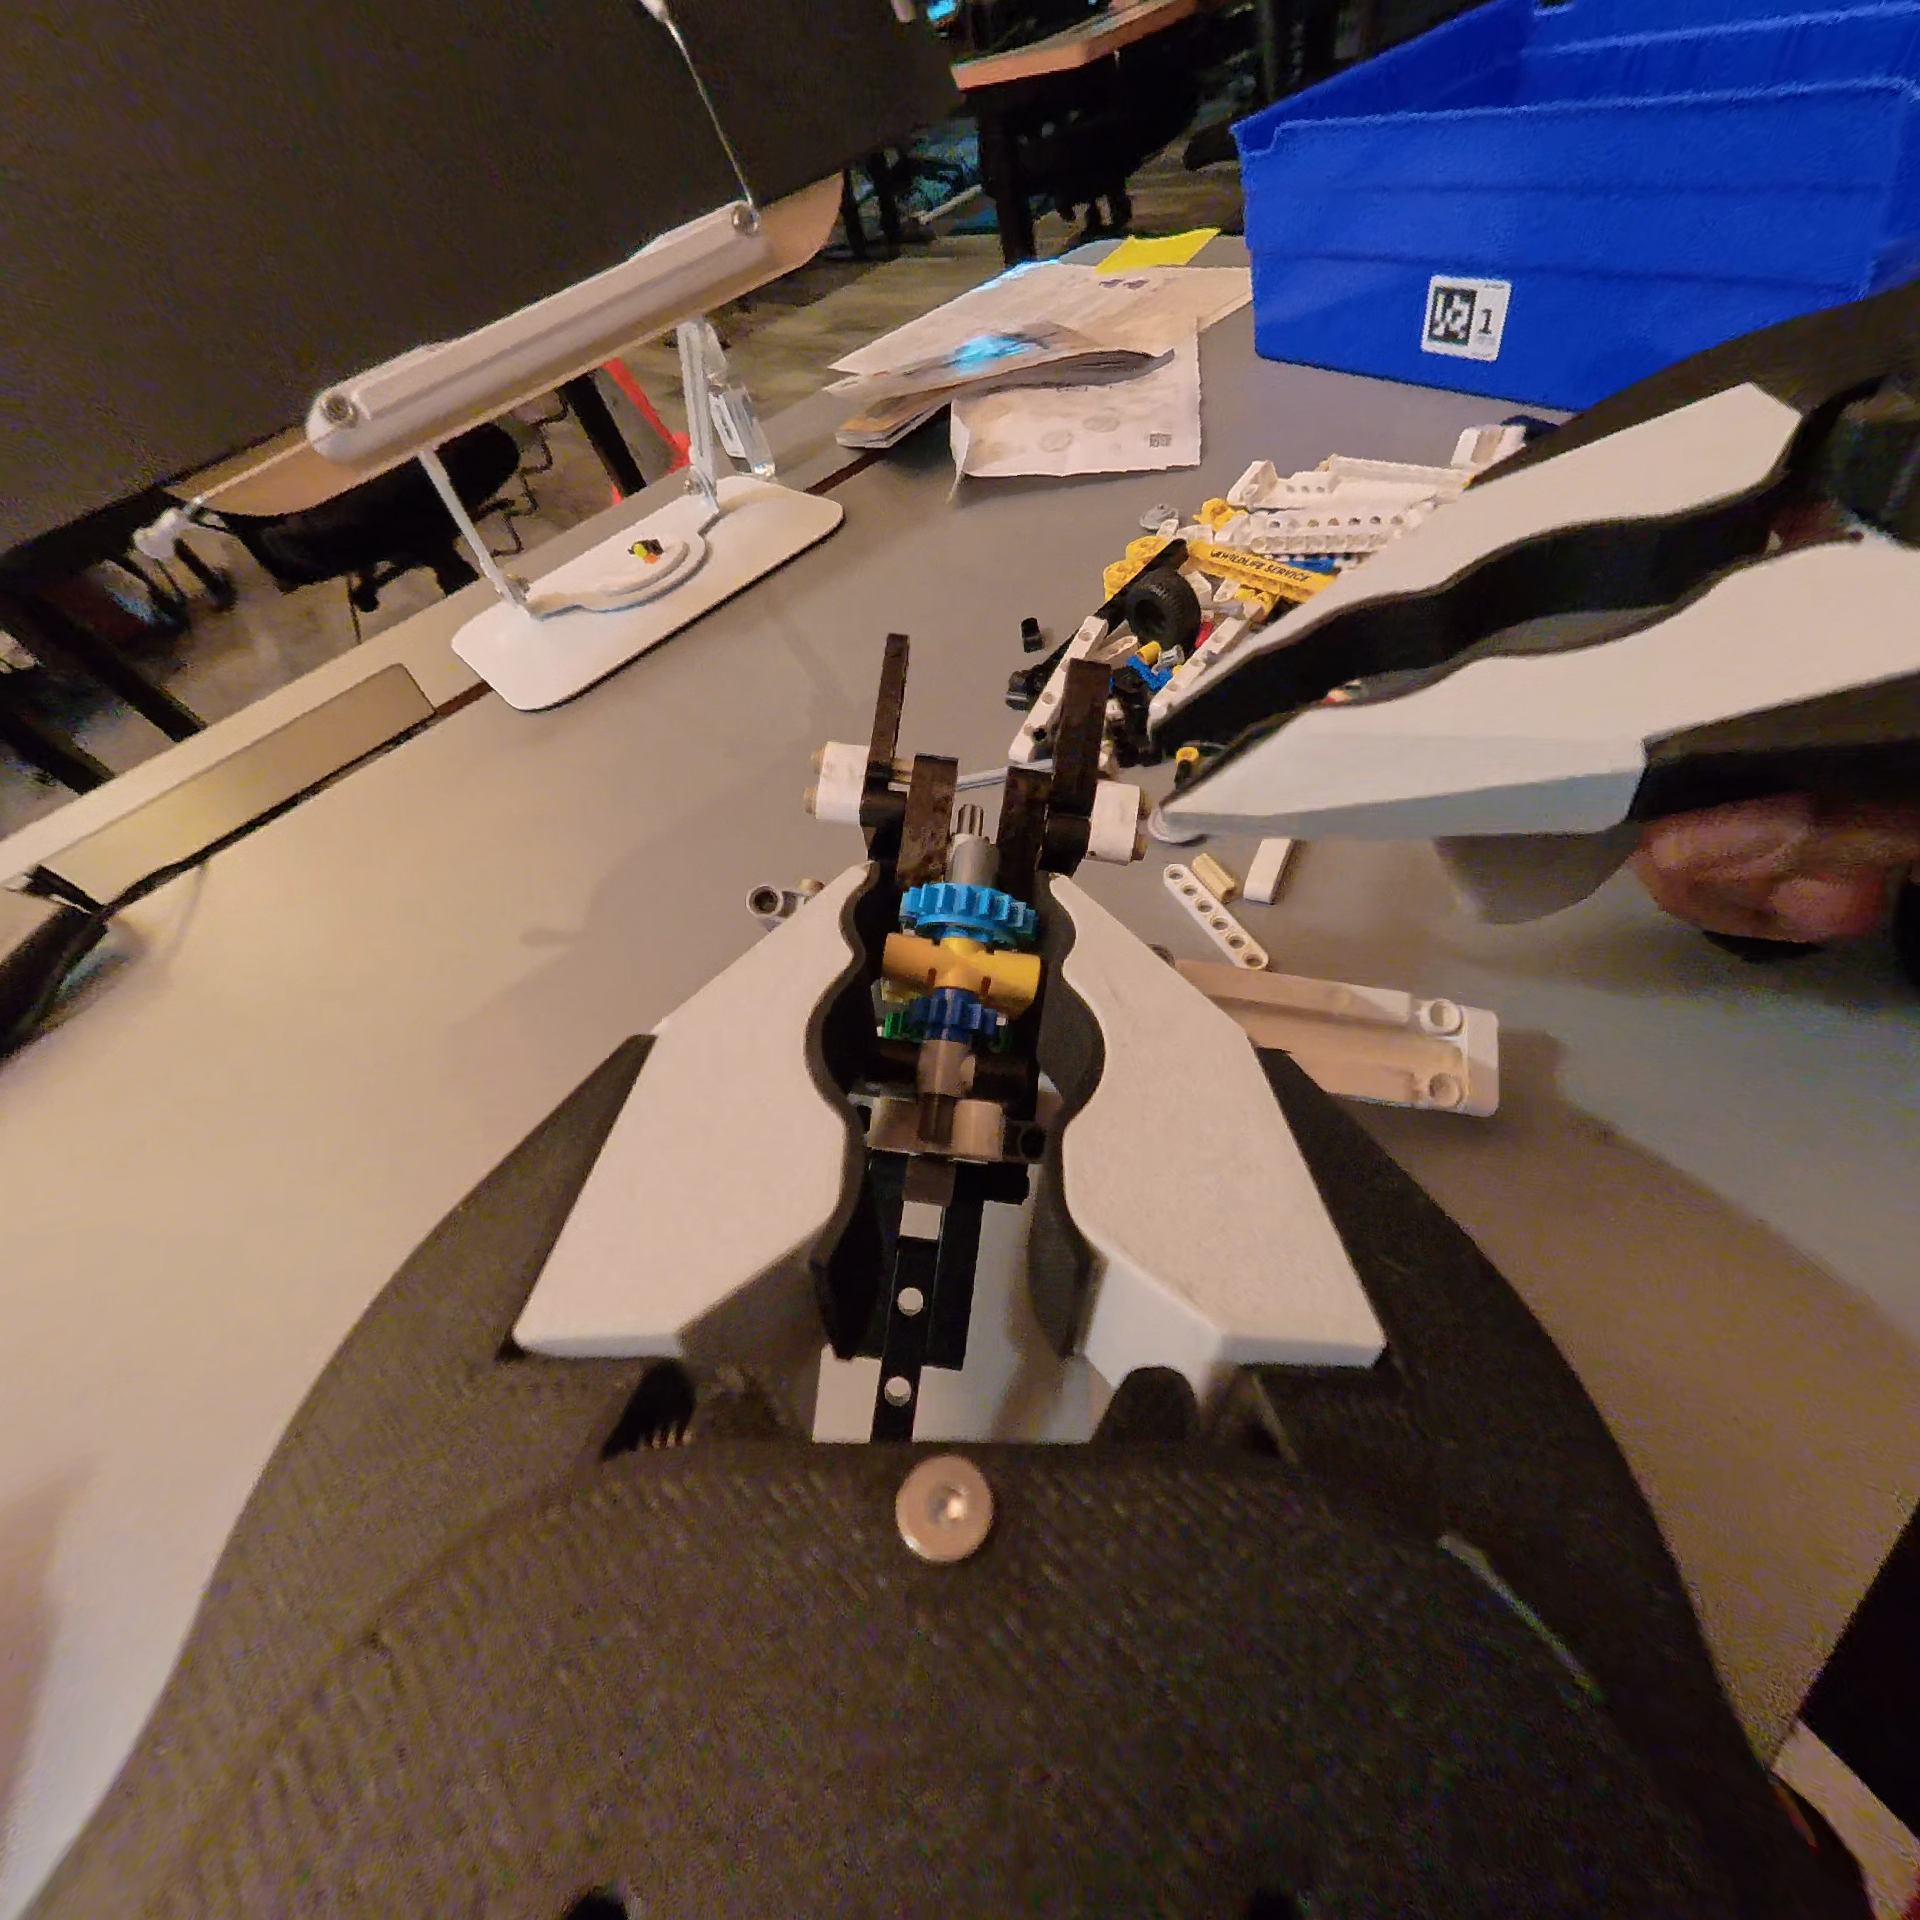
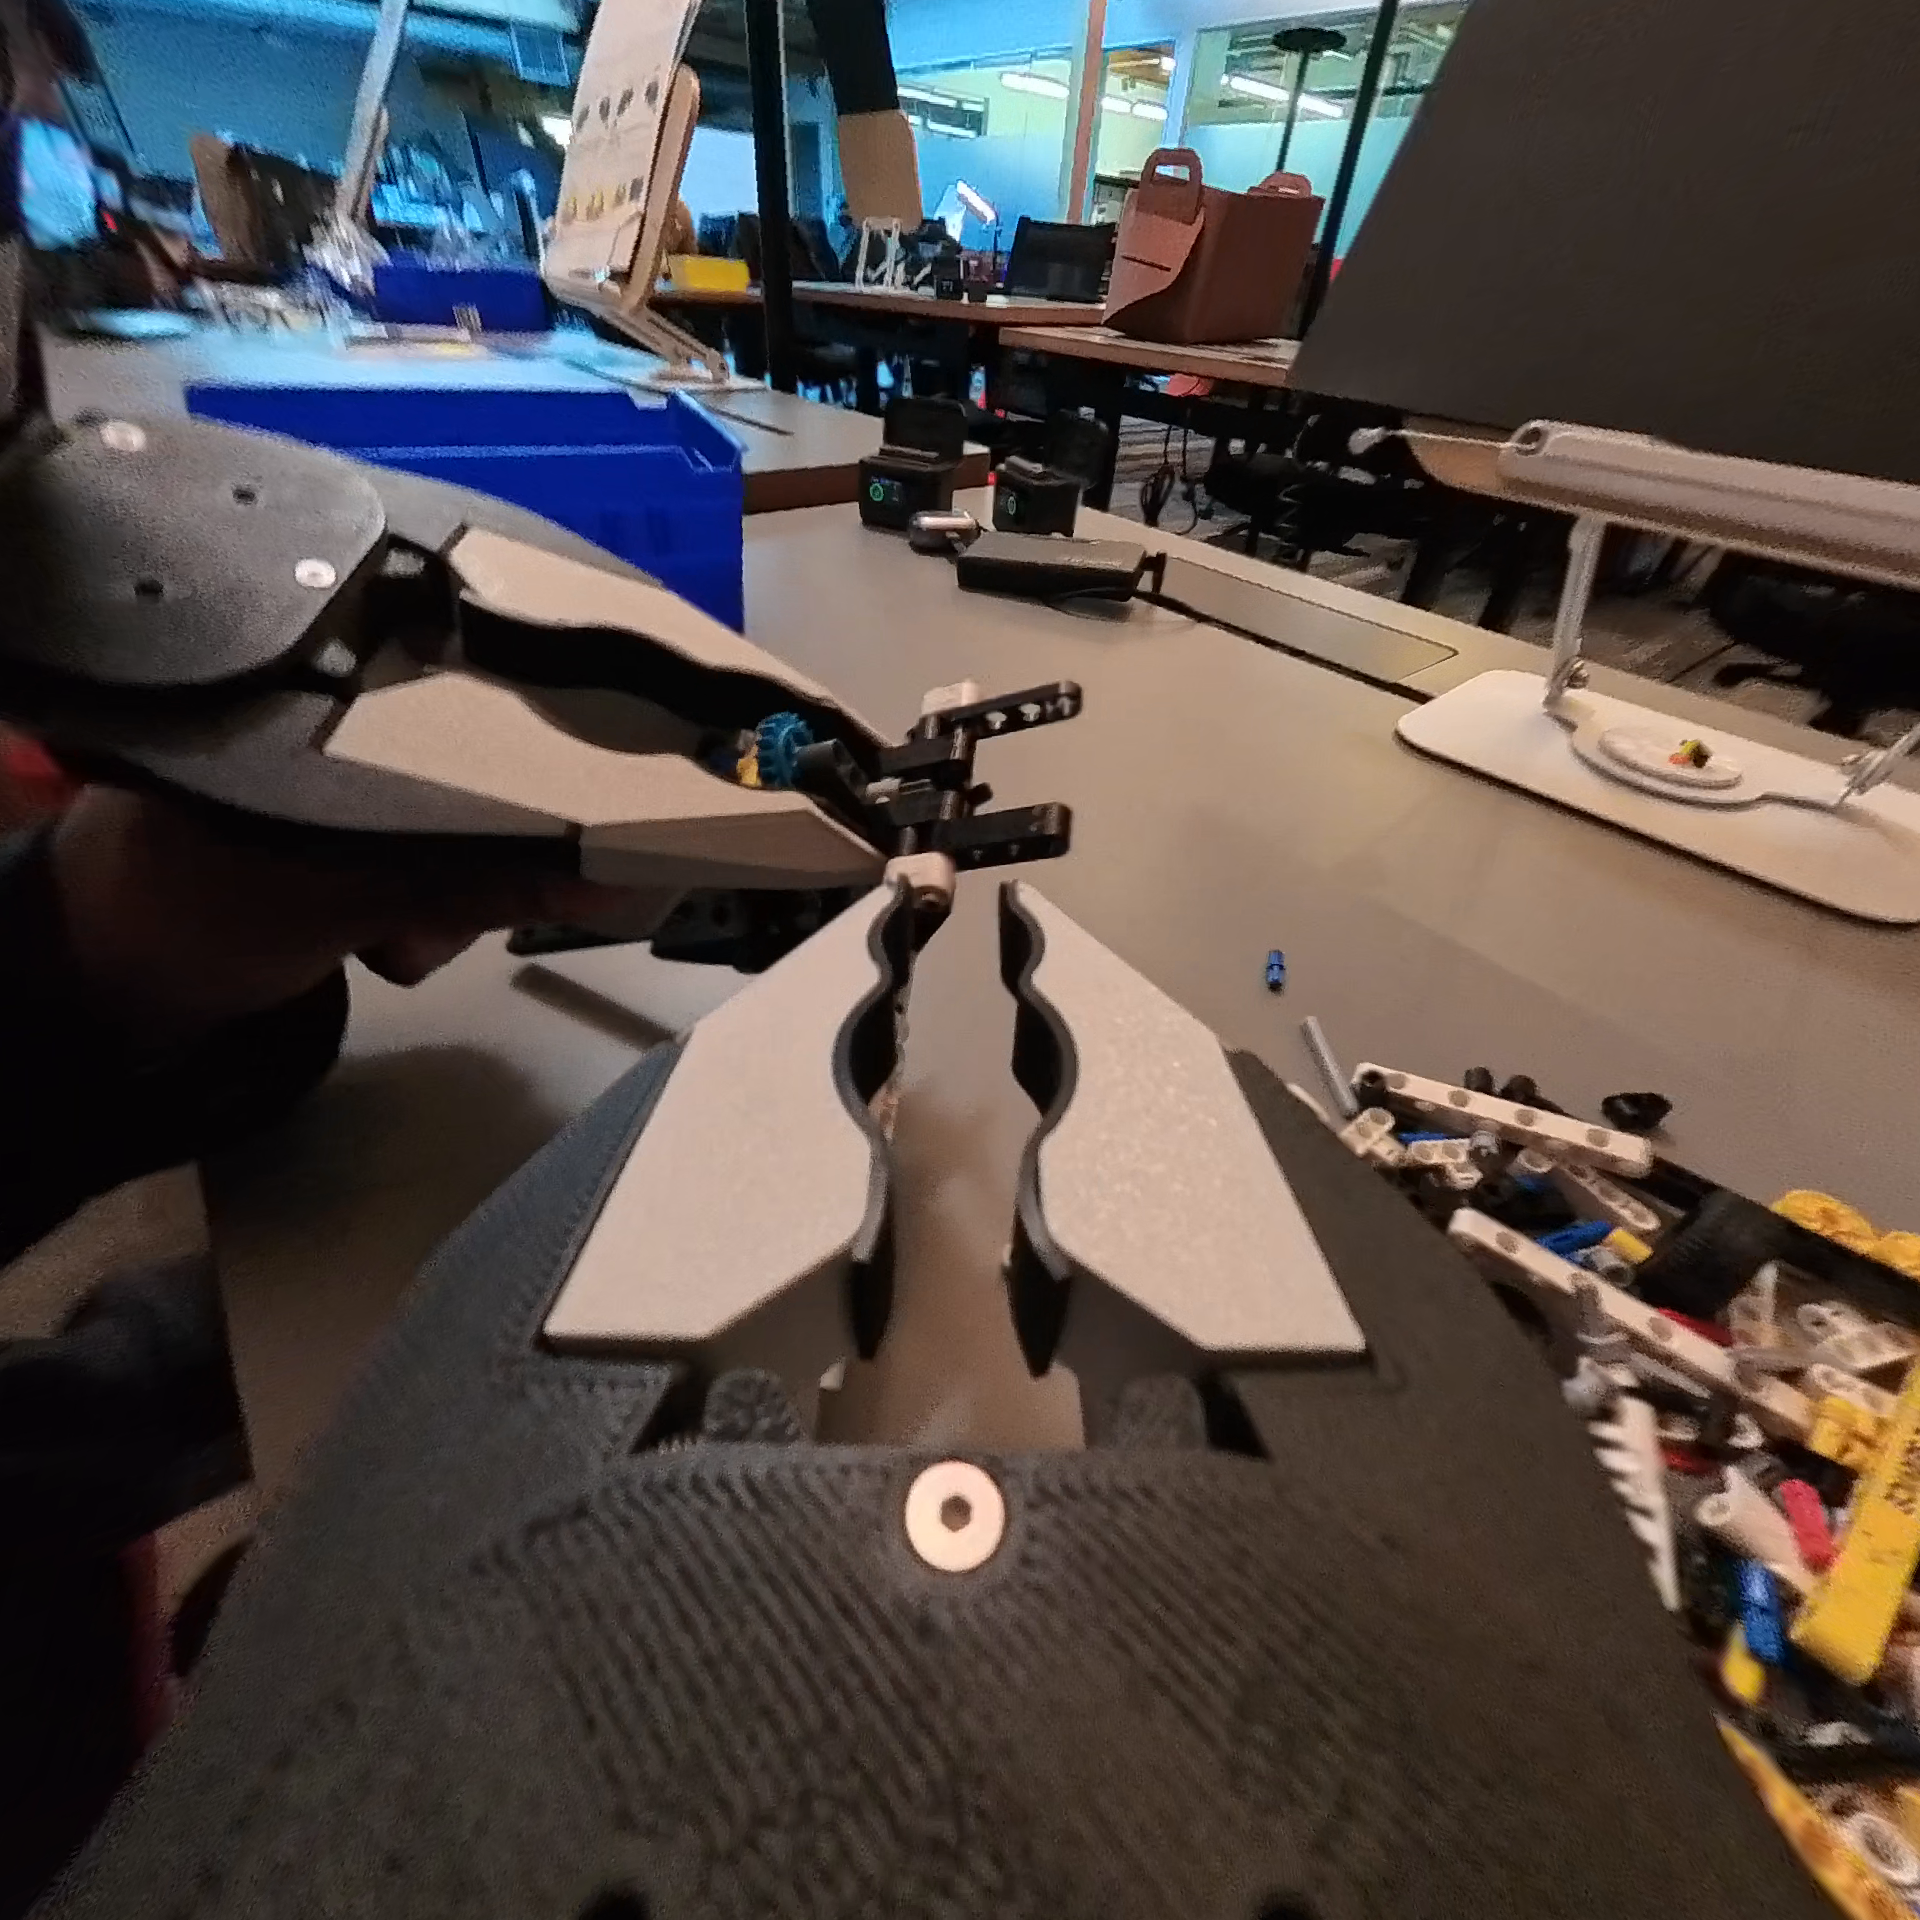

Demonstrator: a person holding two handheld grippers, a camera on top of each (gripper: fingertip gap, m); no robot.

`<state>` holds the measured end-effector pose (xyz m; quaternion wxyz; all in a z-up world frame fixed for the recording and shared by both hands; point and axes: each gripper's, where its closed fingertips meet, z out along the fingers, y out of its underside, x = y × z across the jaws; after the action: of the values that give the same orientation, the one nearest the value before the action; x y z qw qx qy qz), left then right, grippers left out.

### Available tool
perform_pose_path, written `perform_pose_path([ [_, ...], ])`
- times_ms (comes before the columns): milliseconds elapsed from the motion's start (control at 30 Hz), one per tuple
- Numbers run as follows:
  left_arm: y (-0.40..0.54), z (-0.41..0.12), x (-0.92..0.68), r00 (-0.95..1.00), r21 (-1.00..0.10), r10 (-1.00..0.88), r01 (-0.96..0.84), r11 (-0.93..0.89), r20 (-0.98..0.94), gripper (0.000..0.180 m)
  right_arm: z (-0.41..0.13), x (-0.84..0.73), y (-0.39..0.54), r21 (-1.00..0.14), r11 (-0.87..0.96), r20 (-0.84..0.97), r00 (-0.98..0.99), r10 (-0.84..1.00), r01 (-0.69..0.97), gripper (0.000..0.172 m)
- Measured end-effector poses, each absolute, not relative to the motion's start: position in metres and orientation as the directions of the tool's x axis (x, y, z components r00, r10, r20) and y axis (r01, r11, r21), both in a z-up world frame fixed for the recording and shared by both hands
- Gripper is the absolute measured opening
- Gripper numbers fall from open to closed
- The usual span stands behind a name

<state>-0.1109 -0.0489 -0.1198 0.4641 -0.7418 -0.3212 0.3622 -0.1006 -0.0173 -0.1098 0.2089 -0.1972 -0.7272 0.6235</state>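
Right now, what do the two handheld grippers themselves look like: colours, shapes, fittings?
Both match. The left gripper and right gripper have a black, ribbed-textured body with a silver screw at its centre. Each carries two pale grey, wedge-shaped fingers tapering to the tip, lined with wavy black inner pads. No cables or markings show.

White tag with writing on blue bin (image 1: 1558, 208); lettered yellow brick (image 1: 1257, 569).

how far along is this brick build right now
Done: a geared subassembly with black beams and white end pieces is built. In hand: the left tool clamps it off the grey table; the right tool, jaws apart and empty, sits at one white end piece. Left: a loose parts pile is unused.
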Motion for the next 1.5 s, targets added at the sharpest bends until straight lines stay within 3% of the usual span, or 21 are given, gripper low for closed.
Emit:
perform_pose_path([
  [167, -0.047, -0.113, -0.108, 0.537, -0.935, 0.812, 0.109, -0.337, -0.230, 0.025, -0.102, -0.105, -0.009, -0.966, -0.062, -0.251, -0.839, 0.484, 0.253, 0.019],
  [300, -0.041, -0.106, -0.103, 0.556, -0.946, 0.797, 0.058, -0.320, -0.236, 0.025, -0.093, -0.102, -0.008, -0.866, -0.211, -0.499, -0.803, 0.324, 0.453, 0.022],
  [433, -0.034, -0.100, -0.098, 0.568, -0.942, 0.774, -0.006, -0.336, -0.279, 0.025, -0.088, -0.095, -0.011, -0.770, -0.248, -0.632, -0.756, 0.170, 0.588, 0.021],
  [567, -0.029, -0.098, -0.094, 0.589, -0.942, 0.754, -0.041, -0.333, -0.292, 0.025, -0.091, -0.090, -0.017, -0.746, -0.216, -0.661, -0.740, 0.125, 0.630, 0.018],
  [667, -0.028, -0.098, -0.094, 0.588, -0.941, 0.753, -0.047, -0.335, -0.297, 0.025, -0.090, -0.088, -0.019, -0.759, -0.206, -0.647, -0.751, 0.130, 0.618, 0.006],
  [1167, -0.035, -0.117, -0.100, 0.535, -0.978, 0.839, 0.103, -0.180, -0.098, 0.028, -0.111, -0.088, -0.022, -0.784, -0.173, -0.620, -0.735, 0.274, 0.596, 0.006],
  [1500, -0.032, -0.123, -0.101, 0.559, -0.976, 0.826, 0.132, -0.176, -0.073, 0.029, -0.117, -0.086, -0.018, -0.726, -0.184, -0.687, -0.697, 0.204, 0.662, 0.006],
])
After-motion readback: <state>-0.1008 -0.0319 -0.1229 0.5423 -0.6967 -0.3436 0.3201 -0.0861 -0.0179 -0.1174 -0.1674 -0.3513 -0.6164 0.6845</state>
